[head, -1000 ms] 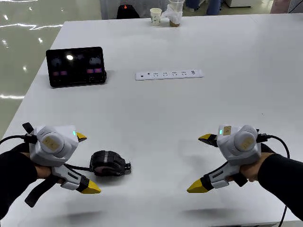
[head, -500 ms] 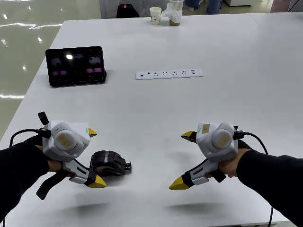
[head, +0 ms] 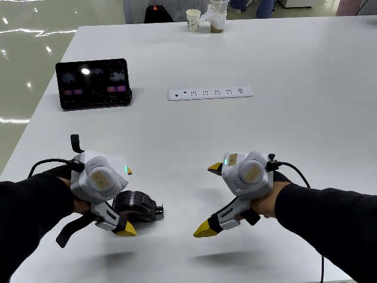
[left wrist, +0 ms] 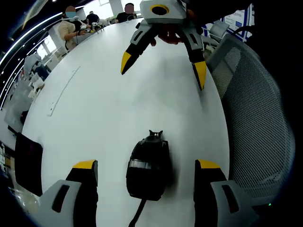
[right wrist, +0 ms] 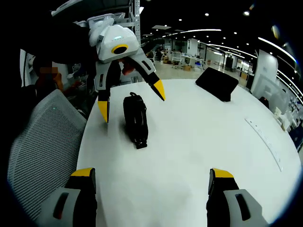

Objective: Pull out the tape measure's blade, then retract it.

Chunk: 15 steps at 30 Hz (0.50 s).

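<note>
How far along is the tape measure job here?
Nothing is done yet: the tape measure lies on the table with its blade in. In hand: the left gripper, jaws open, flanks it without touching; the right gripper is open opposite. Left: grip, pull, retract.

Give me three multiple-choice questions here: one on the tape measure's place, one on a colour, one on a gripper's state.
1. The tape measure lies: A) between the left gripper's jaws; B) between the right gripper's jaws; C) lifted in the air.
2. Both grippers' jaw tips are: A) red; B) yellow; C) blue.
3. The right gripper is: A) shut on the tape measure; B) shut, empty; C) open, empty.
Answers: 1 A, the left gripper view shows it on the table between those jaws; 2 B, yellow in every view; 3 C, its jaws stand wide apart, nothing between.
</note>
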Motion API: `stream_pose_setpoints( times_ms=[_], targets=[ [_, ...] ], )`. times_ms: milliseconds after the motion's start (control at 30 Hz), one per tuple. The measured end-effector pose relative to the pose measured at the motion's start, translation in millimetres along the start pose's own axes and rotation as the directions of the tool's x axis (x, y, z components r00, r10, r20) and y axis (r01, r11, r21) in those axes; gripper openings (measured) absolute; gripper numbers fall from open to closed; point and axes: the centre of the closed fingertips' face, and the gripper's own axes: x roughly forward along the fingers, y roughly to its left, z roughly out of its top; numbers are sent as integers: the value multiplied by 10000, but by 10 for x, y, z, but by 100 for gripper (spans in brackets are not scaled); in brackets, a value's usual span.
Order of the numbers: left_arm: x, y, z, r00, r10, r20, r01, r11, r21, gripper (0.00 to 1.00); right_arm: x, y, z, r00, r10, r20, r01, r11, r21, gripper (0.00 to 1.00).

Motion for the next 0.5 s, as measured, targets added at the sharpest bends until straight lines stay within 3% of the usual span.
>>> stream_pose_setpoints(
  times_ms=[133,267,400,500],
  targets=[
    [18,-49,13,9993,-372,91,373,9993,-51,78,61,6,53,9999,110,-43,-111,9998,-166,99],
    [49,-10,0,9999,-162,8,162,9999,-53,69,106,-16,83,9999,69,-109,-71,9998,-182,99],
    [59,-12,-12,9997,-244,38,245,9994,-251,66,144,-18,135,9999,103,-93,-105,9997,-207,99],
    [59,-17,-25,9996,-279,-6,279,9993,-248,59,161,-4,168,9998,185,-55,-186,9997,-187,99]
  ],
)
